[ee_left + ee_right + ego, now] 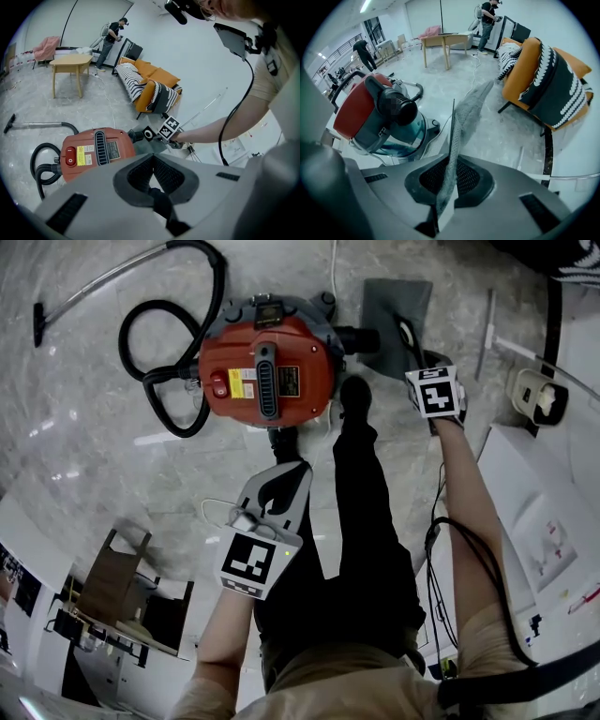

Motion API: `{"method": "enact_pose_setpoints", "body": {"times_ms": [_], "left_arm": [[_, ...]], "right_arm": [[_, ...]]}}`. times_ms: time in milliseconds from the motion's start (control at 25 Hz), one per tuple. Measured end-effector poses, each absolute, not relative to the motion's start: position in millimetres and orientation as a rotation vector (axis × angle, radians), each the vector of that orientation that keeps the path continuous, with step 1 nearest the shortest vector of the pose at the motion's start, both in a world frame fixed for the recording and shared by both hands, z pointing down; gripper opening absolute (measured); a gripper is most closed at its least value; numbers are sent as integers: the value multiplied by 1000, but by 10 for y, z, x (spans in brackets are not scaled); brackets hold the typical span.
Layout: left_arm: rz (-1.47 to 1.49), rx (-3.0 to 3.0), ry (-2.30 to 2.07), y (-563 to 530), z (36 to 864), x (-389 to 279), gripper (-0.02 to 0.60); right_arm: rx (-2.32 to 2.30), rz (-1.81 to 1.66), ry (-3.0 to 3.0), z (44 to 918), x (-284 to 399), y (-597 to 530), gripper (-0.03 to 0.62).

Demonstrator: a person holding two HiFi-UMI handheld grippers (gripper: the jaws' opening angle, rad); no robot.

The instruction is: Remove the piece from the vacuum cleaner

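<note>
**Grey mesh piece pinched in the right hand-held gripper, beside the vacuum cleaner**

Head view: The red-topped vacuum cleaner [267,371] stands on the marble floor [94,474], its black hose [155,343] looped at its left. The piece [389,310] is just to the vacuum cleaner's right. It shows as a flat, dull grey, roughly rectangular sheet. Its long axis runs up the picture, away from the person, from the right hand-held gripper [419,360] at its near end. Whether its far end touches the floor cannot be told here. The left hand-held gripper [291,470] is over the person's dark trouser leg, pointing towards the vacuum cleaner and apart from it.

Left gripper view: The left hand-held gripper [153,155] has its jaws pressed together with nothing between the tips. Beyond them is the vacuum cleaner [96,152] with its ribbed black handle. A strip of the grey piece [151,144] lies between the vacuum cleaner and the right gripper's marker cube.

Right gripper view: The right hand-held gripper [451,161] pinches the piece [466,117] by its near edge. The piece is seen almost edge-on, a thin, fine-meshed grey panel with a dark straight rim. It points straight out along the jaws, and its far end leans to the right. It is clear of the vacuum cleaner [361,112], which stands at the left with floor showing between them.
</note>
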State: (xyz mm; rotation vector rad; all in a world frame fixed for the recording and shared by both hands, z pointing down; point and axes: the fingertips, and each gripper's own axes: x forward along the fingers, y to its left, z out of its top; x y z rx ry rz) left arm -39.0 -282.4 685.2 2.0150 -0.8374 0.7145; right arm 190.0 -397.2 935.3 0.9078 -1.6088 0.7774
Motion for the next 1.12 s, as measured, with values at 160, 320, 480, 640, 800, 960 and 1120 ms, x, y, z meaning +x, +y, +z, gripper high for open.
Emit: {"method": "enact_pose_setpoints", "body": {"times_ms": [160,320,480,640,800,960,1120], "left_arm": [[715,2025,-827,-2854,6841,-329,3],[727,2037,-815,-2877,6830,-306,3],[735,2054,-807,-2893,6784,-278,3],[734,2081,-803,-2913,6697,-259,3],[712,2107,-799,-2910,6596,-262,3],[690,2101,-803,-2863,6582,-301,3],[670,2121,-799,-2780,6548,-335,3]], "right_arm": [[933,798,-1602,9350,2013,-3933,21],[1008,896,-1600,9286,2055,-3959,21],[1143,1075,-1601,9167,2187,-3999,21],[1294,1247,-1618,8944,2370,-4057,22],[1406,1334,-1657,8634,2513,-4089,22],[1469,1396,-1712,8345,2548,-4076,23],[1528,1463,-1763,8110,2489,-4039,23]]}}
